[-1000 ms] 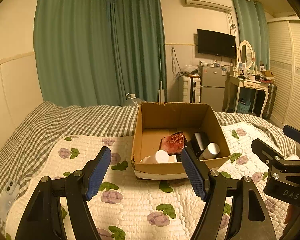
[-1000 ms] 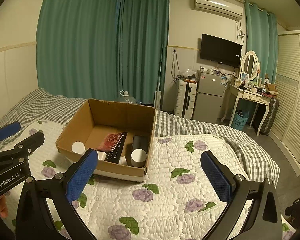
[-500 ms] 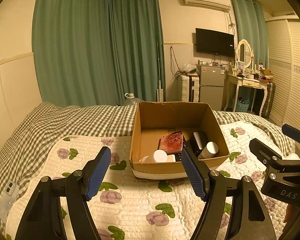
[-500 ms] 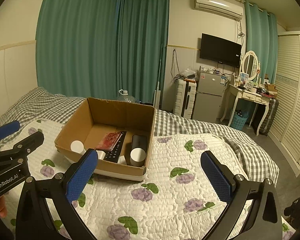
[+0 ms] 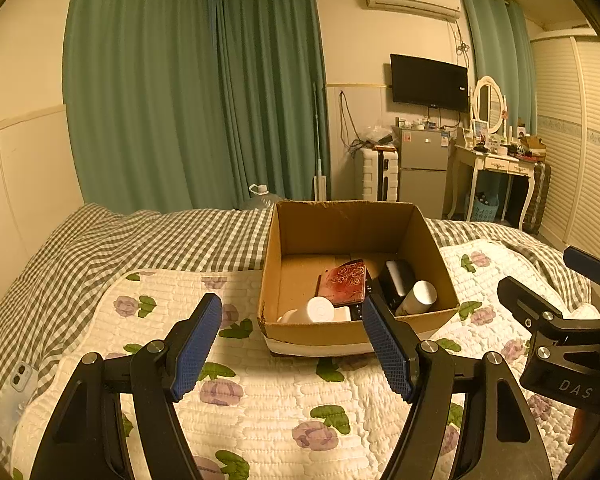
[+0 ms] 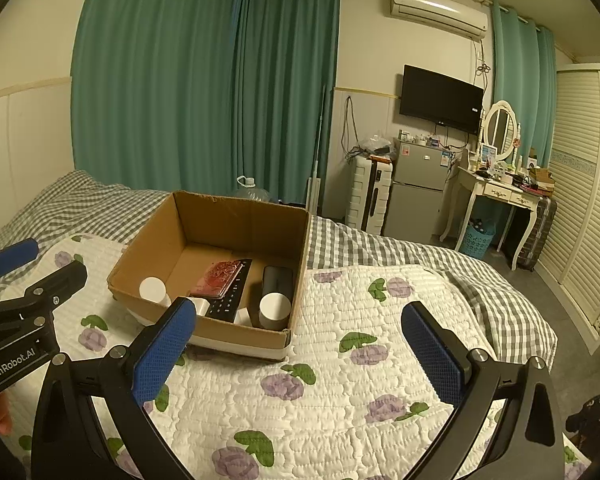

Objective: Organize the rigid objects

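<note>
The left gripper (image 5: 292, 344) is seen at 6 o'clock in the left wrist view, its blue-padded fingers (image 5: 196, 344) spread wide with nothing held between them. In the right wrist view the right gripper (image 6: 300, 352) is likewise set at 6 o'clock, its fingers (image 6: 434, 354) wide apart and empty. Each gripper is caught at the edge of the other's view: the right one at 3 o'clock in the left wrist view, the left one at 9 o'clock in the right wrist view.

Beneath both grippers a white quilt (image 5: 268, 396) printed with purple flowers and green leaves is spread over the bed. A pale phone (image 5: 12, 396) is seen lying at 8 o'clock on the gray checked sheet (image 5: 112, 244), just beside the quilt's edge.

Just beyond the fingertips an open cardboard box (image 5: 354, 228) rests on the quilt. Inside it, toward the near wall, a white cylinder (image 5: 318, 310) is laid on its side. A red patterned case (image 5: 346, 284) lies on top of a black remote control (image 6: 230, 294). To the right of these a black box (image 5: 396, 280) and a white-capped tube (image 5: 418, 296) are placed against the right wall of the carton.

Farther off, green curtains (image 6: 204, 80) are hung across the wall at 11 o'clock. A clear water jug (image 6: 250, 190) is partly hidden behind the box. At 2 o'clock a white suitcase (image 6: 370, 194), a small gray fridge (image 6: 416, 192) and a white dressing table (image 6: 500, 196) with an oval mirror are lined along the far wall, with a black television (image 6: 440, 98) and an air conditioner (image 6: 436, 10) mounted above.
</note>
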